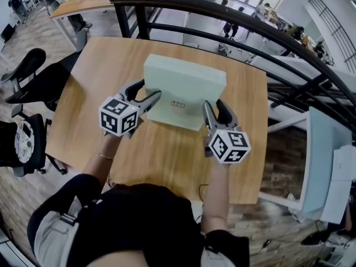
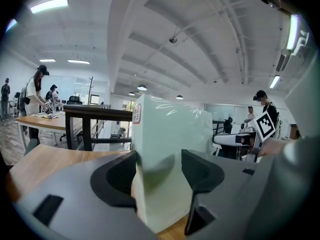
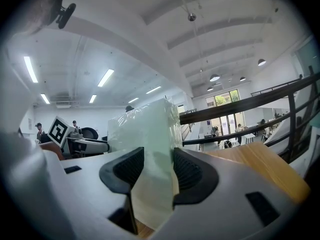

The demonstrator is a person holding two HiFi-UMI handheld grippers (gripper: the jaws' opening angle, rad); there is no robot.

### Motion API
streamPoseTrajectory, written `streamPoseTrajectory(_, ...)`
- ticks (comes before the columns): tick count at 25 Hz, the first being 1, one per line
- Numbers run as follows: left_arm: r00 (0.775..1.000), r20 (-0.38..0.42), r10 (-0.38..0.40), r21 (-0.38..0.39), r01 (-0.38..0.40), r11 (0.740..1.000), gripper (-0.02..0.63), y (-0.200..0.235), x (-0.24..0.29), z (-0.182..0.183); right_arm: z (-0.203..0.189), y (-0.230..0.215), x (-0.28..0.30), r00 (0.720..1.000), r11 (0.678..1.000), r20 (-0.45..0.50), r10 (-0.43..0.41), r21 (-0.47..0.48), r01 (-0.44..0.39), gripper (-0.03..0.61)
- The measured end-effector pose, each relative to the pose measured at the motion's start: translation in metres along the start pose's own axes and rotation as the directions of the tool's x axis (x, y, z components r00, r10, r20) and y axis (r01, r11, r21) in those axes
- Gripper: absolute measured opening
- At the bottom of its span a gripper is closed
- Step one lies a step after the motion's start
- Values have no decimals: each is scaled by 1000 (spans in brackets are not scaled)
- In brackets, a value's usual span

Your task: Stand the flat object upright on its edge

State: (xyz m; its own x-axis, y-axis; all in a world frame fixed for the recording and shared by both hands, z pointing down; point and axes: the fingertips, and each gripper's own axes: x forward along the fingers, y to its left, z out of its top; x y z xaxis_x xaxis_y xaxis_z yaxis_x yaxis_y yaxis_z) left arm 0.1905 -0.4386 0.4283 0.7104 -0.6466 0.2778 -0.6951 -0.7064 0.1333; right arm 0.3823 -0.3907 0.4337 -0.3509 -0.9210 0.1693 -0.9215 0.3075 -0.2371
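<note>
Pale green flat box [image 1: 183,88] [image 2: 170,134] [image 3: 145,134] is sitting near the centre of the table [image 1: 111,71], its lower edge touching the tabletop and its broad face rising steeply; exact tilt unclear. Left gripper [image 1: 149,90] [image 2: 159,171] is clamping the box's left end, jaws partly apart with the box filling the gap. Right gripper [image 1: 213,105] [image 3: 152,171] is clamping the right end likewise, both pads pressing on it. Black railing [image 1: 222,15] is running along the table's far side.
</note>
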Motion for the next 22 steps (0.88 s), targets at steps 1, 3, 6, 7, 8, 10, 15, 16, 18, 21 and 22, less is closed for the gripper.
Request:
streamPoseTrajectory(1,1000,2,-1,-1,1,1000,287,0,-1,-1,-1,1,-1,1000,1000,1,0,1,0,187)
streamPoseTrajectory(3,1000,4,-3,-1,3,1000,287,2,-5,-3,-2,4,-1,1000,1000,4,-1,4,1,187)
streamPoseTrajectory(6,1000,6,-6,1,6,1000,287,0,-9,-4,-4,8,-4,1000,1000,5,-6,1,6,187)
streamPoseTrajectory(7,1000,7,-7,2,7,1000,287,-2,-10,-4,-4,8,-6,1000,1000,4,-7,-2,7,187)
streamPoseTrajectory(8,1000,6,-8,4,8,1000,287,-5,-11,-5,-5,8,-9,1000,1000,4,-9,-6,9,187)
streamPoseTrajectory(10,1000,4,-9,8,9,1000,287,-8,-13,-5,-5,8,-12,1000,1000,1,-11,-16,11,187)
streamPoseTrajectory(15,1000,-2,-9,23,9,1000,287,-11,-19,-8,-7,12,-18,1000,1000,8,-9,-9,9,187)
streamPoseTrajectory(16,1000,-1,-9,24,9,1000,287,-12,-20,-9,-8,12,-19,1000,1000,11,-10,-8,10,187)
streamPoseTrajectory(18,1000,1,-11,22,11,1000,287,-12,-21,-11,-10,13,-19,1000,1000,14,-13,-10,13,187)
streamPoseTrajectory(21,1000,0,-14,20,14,1000,287,-14,-23,-13,-12,14,-21,1000,999,3,-21,-30,22,187)
streamPoseTrajectory(22,1000,0,-14,20,14,1000,288,-15,-24,-13,-12,15,-23,1000,999,0,-23,-35,23,187)
